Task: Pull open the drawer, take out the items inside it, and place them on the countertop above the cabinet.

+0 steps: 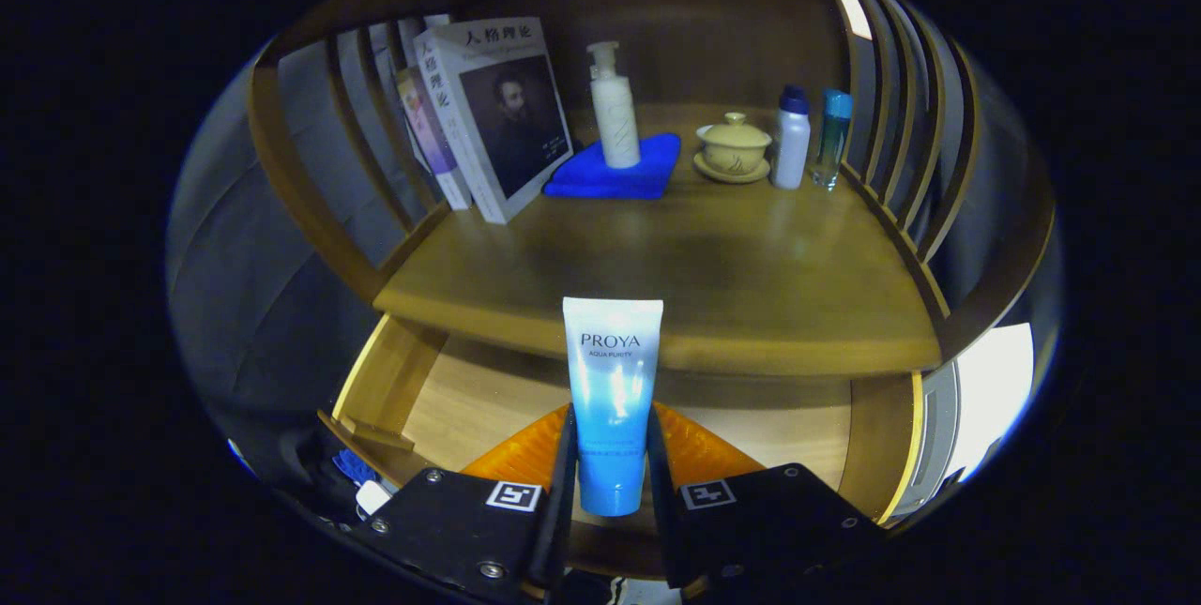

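gripper [610,464] is clamped w/ both fingers on the blue-white tube [611,399], held upright over the open drawer [469,399] right at the countertop [713,258] front edge, w/ an orange thing [699,455] in the drawer behind it.

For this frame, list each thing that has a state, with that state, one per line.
tool: shut on the tube
tube: held upright between the fingers, cap end down, over the drawer
drawer: pulled open, orange item inside
pump bottle: upright on the blue cloth
lidded cup: lid on, on its saucer
books: leaning
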Motion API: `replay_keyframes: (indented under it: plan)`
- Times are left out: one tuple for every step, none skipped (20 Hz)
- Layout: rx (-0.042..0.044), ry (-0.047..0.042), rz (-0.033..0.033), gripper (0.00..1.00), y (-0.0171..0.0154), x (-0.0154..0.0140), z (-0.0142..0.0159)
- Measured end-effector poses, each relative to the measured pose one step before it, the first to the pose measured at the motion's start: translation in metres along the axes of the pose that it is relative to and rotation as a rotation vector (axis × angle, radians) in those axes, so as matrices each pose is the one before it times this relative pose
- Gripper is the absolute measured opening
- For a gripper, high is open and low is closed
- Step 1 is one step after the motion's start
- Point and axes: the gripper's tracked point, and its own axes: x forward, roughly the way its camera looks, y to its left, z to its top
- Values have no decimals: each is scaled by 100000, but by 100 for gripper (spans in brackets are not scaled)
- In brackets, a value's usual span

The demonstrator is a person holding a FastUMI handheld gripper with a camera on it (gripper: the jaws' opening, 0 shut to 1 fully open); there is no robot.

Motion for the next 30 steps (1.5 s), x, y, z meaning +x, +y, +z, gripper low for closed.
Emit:
replay_keyframes:
  plan:
    - [1120, -1053, -381, 40, -232, 314, 885]
    - [1063, -901, -432, 40, -265, 393, 928]
    - [992, -770, -367, 40, -315, 372, 887]
    - [1044, -647, -801, 40, -349, 535, 808]
    - [1323, 307, -744, 40, -250, 548, 466]
    - [2088, 858, -864, 40, -226, 604, 417]
    - [2569, 323, -1629, 40, -390, 642, 317]
    - [2416, 502, -1770, 41, -334, 682, 298]
    - [2243, 813, -1618, 41, -423, 550, 86]
    - [1738, 908, -1315, 42, -236, 430, -22]
    - [1216, 183, -906, 44, -173, 612, 141]
    - [1104, 165, -1031, 45, -203, 239, 111]
    - [1110, -1066, -534, 48, 154, 209, 402]
    - [944, -1714, -218, 51, -15, 45, 487]
    - [564, -2172, 382, 56, 272, -494, 316]
    - [-513, -2168, -281, 68, 29, -446, 363]
    - [-1437, -2030, -501, 81, -55, -327, 52]
    - [-1841, -2058, -117, 88, 8, -687, -55]
    - [-1981, -2283, 28, 95, 85, -503, -173]
    - [-2007, -2746, 603, 96, 325, -582, -208]
    - [-2057, -2905, 634, 96, 226, -785, -271]
    - [-2014, -2880, 677, 96, 270, -715, -374]
    - [-1996, -2363, 505, 96, 346, -895, -495]
    - [-2023, -2210, 217, 96, 343, -946, -438]
    - [-2130, -1670, 249, 96, 297, -755, -701]
    - [-1883, -1774, -146, 96, 251, -896, -535]
    - [-1157, -1918, -531, 96, 168, -1027, -542]
    - [-310, -2089, -385, 96, 312, -991, -399]
    - [-188, -1957, -170, 96, 456, -1122, -464]
    - [-567, -1859, -98, 96, 371, -1006, -382]
